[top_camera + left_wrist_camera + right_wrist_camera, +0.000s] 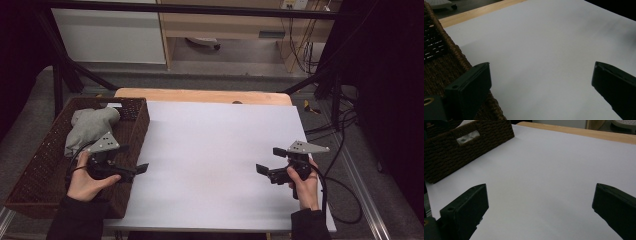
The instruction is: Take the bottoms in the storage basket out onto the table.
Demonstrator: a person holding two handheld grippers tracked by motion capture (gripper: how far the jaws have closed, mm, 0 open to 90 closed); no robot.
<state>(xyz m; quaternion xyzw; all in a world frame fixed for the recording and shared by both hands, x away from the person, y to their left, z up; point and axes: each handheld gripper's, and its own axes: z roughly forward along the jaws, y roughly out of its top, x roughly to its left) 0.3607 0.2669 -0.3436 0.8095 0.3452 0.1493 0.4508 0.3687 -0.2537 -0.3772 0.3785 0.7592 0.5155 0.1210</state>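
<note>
Two hand-held grippers: one in each of the person's hands, both low over the counter, jaws pointing toward each other across it.
Left hand-held gripper (134, 161): jaws spread wide with nothing between them; it hangs over the near right edge of the basket, its tips just past the rim above the white sheet.
Right hand-held gripper (272, 160): jaws equally wide apart and empty, over bare sheet, well apart from the left one.
Counter (215, 165): white sheet under both hand-held grippers; a strip of bare wood (200, 95) shows along its far edge.
Basket (35, 175): dark woven wicker, directly beneath and beyond the left hand-held gripper, sitting on the counter's left end; from the right hand-held gripper it lies far across the sheet, a slot handle (469, 137) in its side.
Grey cloth (90, 127): crumpled inside the basket, just beyond the left hand-held gripper, toward the far end; not touched by either jaw.
</note>
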